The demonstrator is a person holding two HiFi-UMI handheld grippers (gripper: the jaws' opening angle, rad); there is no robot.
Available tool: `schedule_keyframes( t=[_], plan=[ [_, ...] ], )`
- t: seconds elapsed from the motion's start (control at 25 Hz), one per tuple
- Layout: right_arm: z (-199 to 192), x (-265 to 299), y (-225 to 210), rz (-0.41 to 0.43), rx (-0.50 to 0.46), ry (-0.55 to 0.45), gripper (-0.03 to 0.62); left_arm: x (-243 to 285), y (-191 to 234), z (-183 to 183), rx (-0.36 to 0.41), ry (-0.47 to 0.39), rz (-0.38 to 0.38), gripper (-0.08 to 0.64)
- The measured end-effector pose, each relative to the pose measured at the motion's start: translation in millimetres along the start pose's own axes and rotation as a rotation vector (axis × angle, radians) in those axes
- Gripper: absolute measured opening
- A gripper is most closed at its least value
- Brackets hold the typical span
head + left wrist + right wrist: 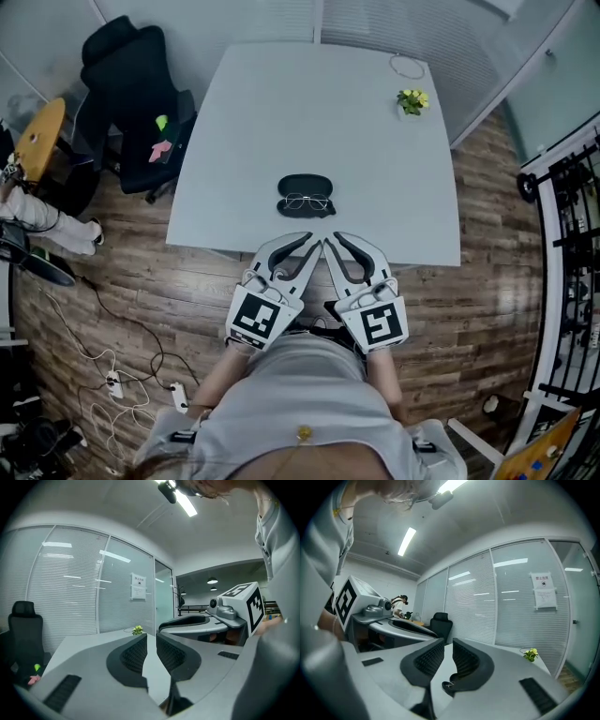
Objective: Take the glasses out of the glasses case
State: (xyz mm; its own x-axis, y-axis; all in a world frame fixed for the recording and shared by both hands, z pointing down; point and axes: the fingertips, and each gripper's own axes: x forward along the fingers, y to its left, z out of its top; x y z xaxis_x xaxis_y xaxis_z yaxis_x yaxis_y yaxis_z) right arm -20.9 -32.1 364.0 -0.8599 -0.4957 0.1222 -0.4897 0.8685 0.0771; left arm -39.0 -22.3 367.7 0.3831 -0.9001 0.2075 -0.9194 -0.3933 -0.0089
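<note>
A black glasses case (305, 186) lies open on the white table (244, 141), a little in from its front edge. Thin wire-rimmed glasses (307, 202) rest on the near half of the case. My left gripper (298, 247) and right gripper (347, 247) hover side by side just before the table edge, both pointing at the case and a short way from it. Both are shut with nothing between the fingers. In the right gripper view the case (451, 685) peeks out below the right finger. The left gripper view (151, 637) shows only bare tabletop between its fingers.
A small potted plant (412, 100) and a thin cable loop (408, 66) sit at the table's far right corner. A black office chair (131, 94) stands left of the table. Glass walls with blinds close off the far side. Cables lie on the wooden floor at left.
</note>
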Motion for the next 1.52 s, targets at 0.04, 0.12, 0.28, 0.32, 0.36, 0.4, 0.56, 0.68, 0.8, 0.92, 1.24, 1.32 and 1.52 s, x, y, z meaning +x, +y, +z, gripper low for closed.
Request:
schedule_keyframes(
  t=[0.04, 0.12, 0.28, 0.32, 0.36, 0.4, 0.56, 0.68, 0.8, 0.92, 1.24, 1.32, 1.52],
  plan=[
    [-0.1, 6.5, -2.9, -0.01, 0.003, 0.0, 0.063, 4.4, 6.7, -0.2, 0.004, 0.002, -0.01, 0.075],
    [-1.4, 18.9, -8.5, -0.03, 0.008, 0.008, 0.063, 13.0, 19.3, -0.8, 0.008, 0.004, -0.031, 0.075],
    [-3.1, 42.0, -19.5, -0.072, 0.009, 0.023, 0.063, 27.9, 42.7, -1.1, 0.015, 0.01, -0.074, 0.075],
    [-3.2, 46.9, -22.4, -0.084, 0.012, 0.025, 0.063, 31.2, 47.9, -1.1, 0.017, 0.012, -0.084, 0.075],
    [-3.2, 51.4, -25.1, -0.096, 0.014, 0.026, 0.063, 34.6, 52.8, -1.4, 0.019, 0.014, -0.095, 0.075],
    [-3.5, 55.5, -27.7, -0.106, 0.013, 0.029, 0.063, 37.9, 57.2, -1.7, 0.022, 0.015, -0.106, 0.075],
    [-7.1, 68.3, -35.2, -0.144, -0.006, 0.051, 0.063, 48.5, 69.7, -3.2, 0.03, 0.021, -0.152, 0.075],
    [-10.6, 74.9, -38.8, -0.177, -0.002, 0.074, 0.063, 54.6, 76.0, -4.4, 0.036, 0.027, -0.191, 0.075],
    [-12.5, 81.2, -40.1, -0.203, 0.003, 0.08, 0.059, 57.9, 82.3, -6.8, 0.052, 0.035, -0.222, 0.075],
    [-15.4, 83.9, -40.8, -0.236, 0.004, 0.088, 0.057, 59.6, 86.4, -15.7, 0.086, 0.055, -0.247, 0.075],
    [-26.2, 91.3, -43.9, -0.278, 0.02, 0.121, 0.057, 68.8, 95.8, -39.0, 0.149, 0.133, -0.291, 0.075],
    [-29.0, 94.2, -46.6, -0.279, 0.021, 0.13, 0.057, 71.5, 98.0, -43.1, 0.15, 0.146, -0.294, 0.075],
    [-38.2, 102.0, -58.6, -0.274, 0.032, 0.148, 0.057, 83.1, 104.5, -58.6, 0.16, 0.188, -0.293, 0.075]
  ],
)
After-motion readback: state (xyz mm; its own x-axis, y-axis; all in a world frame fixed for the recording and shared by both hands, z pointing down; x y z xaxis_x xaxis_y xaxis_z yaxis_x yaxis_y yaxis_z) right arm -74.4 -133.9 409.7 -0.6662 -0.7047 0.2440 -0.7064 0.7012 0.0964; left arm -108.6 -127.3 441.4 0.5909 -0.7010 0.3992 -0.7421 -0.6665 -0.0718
